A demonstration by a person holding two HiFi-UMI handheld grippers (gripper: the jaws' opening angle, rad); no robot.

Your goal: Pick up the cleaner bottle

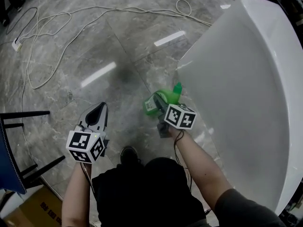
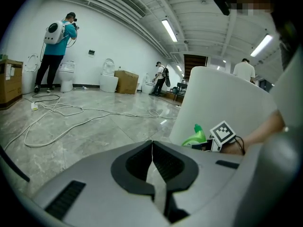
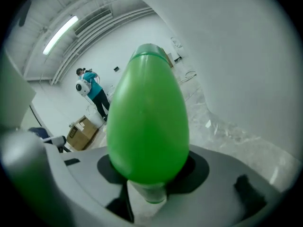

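The green cleaner bottle [image 1: 164, 100] hangs above the grey marble floor, its cap pointing toward the white tub. My right gripper [image 1: 161, 109] is shut on the bottle, with its marker cube just behind. In the right gripper view the bottle [image 3: 147, 117] fills the space between the jaws and hides most of the scene. My left gripper [image 1: 100, 108] is held to the left, apart from the bottle, pointing down at the floor. In the left gripper view its jaws [image 2: 152, 145] meet with nothing between them, and the bottle [image 2: 195, 136] shows at the far right.
A large white tub [image 1: 251, 79] takes up the right side, close to the bottle. White cables [image 1: 47, 27] trail over the floor at the back left. A blue chair [image 1: 9, 164] and a cardboard box [image 1: 33, 214] stand at the lower left. People [image 2: 59, 46] work far off.
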